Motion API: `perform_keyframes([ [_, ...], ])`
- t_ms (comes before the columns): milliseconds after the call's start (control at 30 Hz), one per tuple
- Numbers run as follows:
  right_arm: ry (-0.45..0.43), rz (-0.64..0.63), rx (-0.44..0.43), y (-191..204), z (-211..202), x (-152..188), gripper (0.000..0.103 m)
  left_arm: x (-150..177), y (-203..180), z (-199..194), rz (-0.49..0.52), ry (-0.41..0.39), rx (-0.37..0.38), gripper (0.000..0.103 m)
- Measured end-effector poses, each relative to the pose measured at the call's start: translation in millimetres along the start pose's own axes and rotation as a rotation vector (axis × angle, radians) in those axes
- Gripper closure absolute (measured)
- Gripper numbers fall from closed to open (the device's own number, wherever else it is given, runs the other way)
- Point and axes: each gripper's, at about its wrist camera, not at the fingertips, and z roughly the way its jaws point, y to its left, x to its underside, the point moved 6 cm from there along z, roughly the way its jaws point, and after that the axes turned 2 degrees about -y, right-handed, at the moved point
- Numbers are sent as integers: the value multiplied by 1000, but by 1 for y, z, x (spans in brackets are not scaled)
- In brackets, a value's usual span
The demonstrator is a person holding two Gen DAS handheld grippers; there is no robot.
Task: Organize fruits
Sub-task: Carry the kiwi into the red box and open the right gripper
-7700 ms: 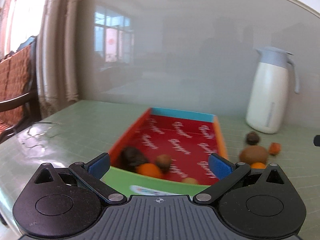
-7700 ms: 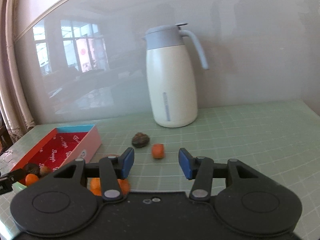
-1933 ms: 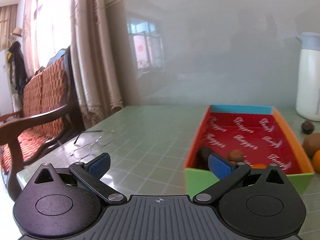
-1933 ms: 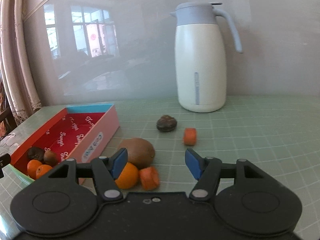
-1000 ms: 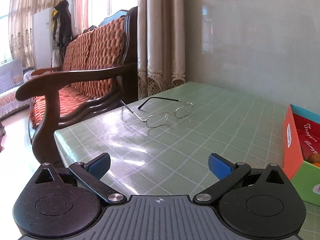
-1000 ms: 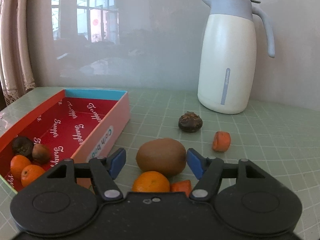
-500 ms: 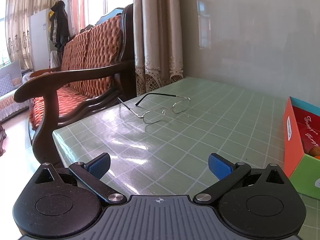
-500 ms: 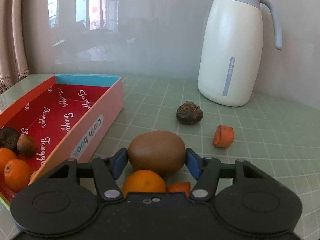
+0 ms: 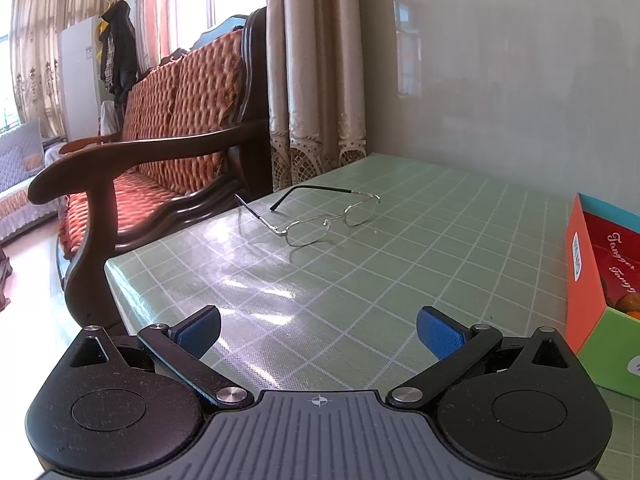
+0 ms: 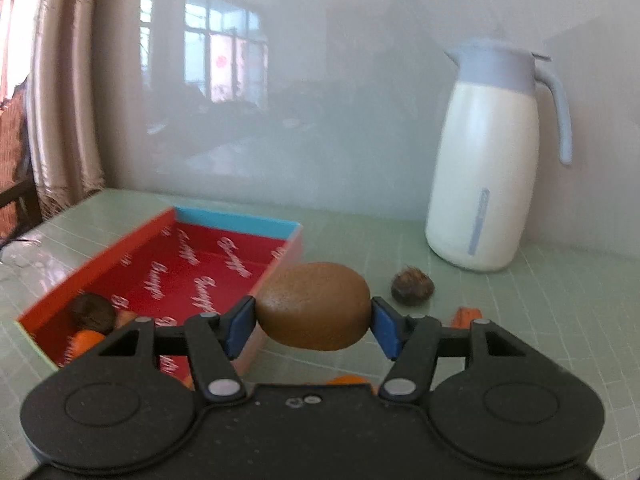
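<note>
Left wrist: glasses (image 9: 320, 216) on green checked table (image 9: 400, 264), armchair (image 9: 160, 152) beside.

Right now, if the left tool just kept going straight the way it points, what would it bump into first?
Probably the green table top itself; the left tool, open and empty, tilts downward. The eyeglasses lie farther along, though depth is hard to judge.

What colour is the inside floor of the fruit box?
Red with pale script lettering; the box shows best in the right wrist view.
</note>
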Motion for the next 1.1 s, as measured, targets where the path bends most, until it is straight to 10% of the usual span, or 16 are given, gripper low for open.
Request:
perform_keyframes([
  [567,-54,-65,-152,65,-4,-6,42,0,-3,-1,16,2,6,0],
  [1100,-60,-58,-115,61,-7,0,33,-2,-11,-5,27,-6,27,0],
])
